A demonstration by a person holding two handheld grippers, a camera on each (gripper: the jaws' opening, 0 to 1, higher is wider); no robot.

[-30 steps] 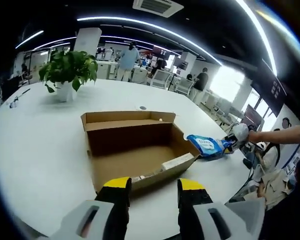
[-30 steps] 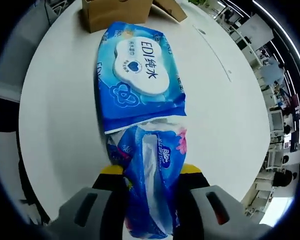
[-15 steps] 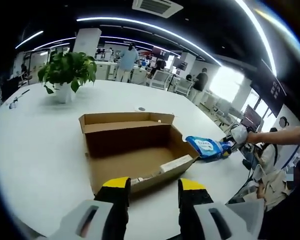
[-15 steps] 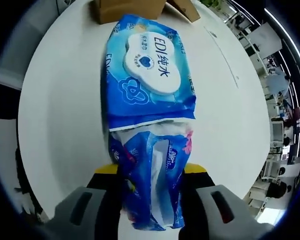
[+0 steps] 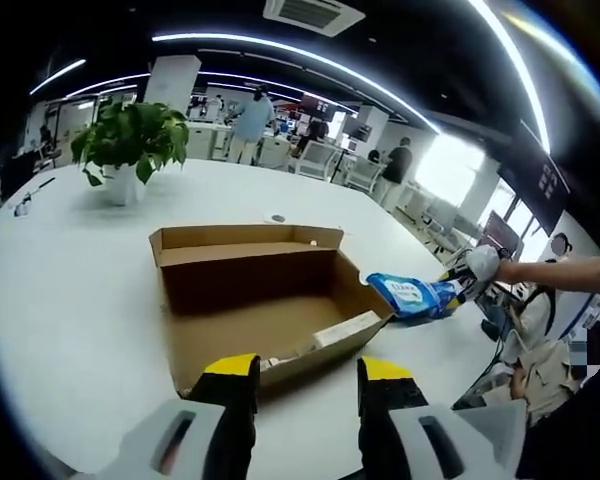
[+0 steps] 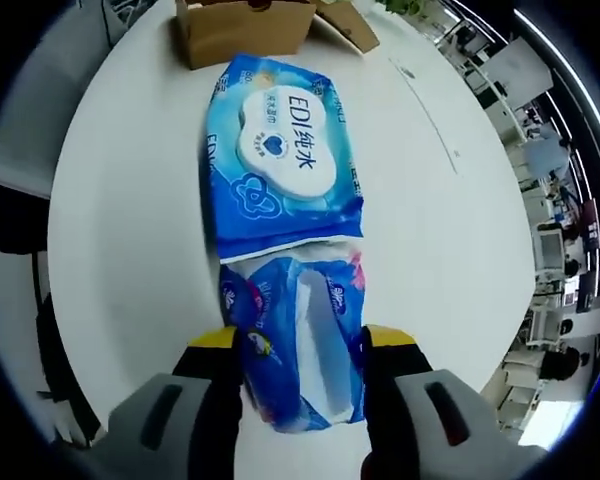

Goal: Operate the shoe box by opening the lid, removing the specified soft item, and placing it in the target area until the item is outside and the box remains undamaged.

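Note:
The open brown shoe box (image 5: 265, 300) lies on the white table (image 5: 70, 300), its lid folded back; a pale flat item (image 5: 345, 328) rests inside by the near wall. My left gripper (image 5: 302, 375) hangs open just in front of the box with nothing between its fingers. Beside the box's right end, a blue wet-wipes pack (image 5: 408, 296) is held above the table. In the right gripper view this pack (image 6: 280, 150) stretches away from me, and my right gripper (image 6: 298, 345) is shut on a blue tissue packet (image 6: 300, 340) that overlaps the pack's near end. The box corner (image 6: 242, 28) sits beyond.
A potted green plant (image 5: 130, 140) stands at the table's far left. A small round disc (image 5: 277, 217) lies behind the box. Several people stand in the background office (image 5: 250, 115); a seated person (image 5: 540, 350) is at the right, past the table edge.
The pack and tissue packet have shifted slightly in the right gripper's hold and sit a little farther from the camera. The left gripper view has drifted a little; the box stays put.

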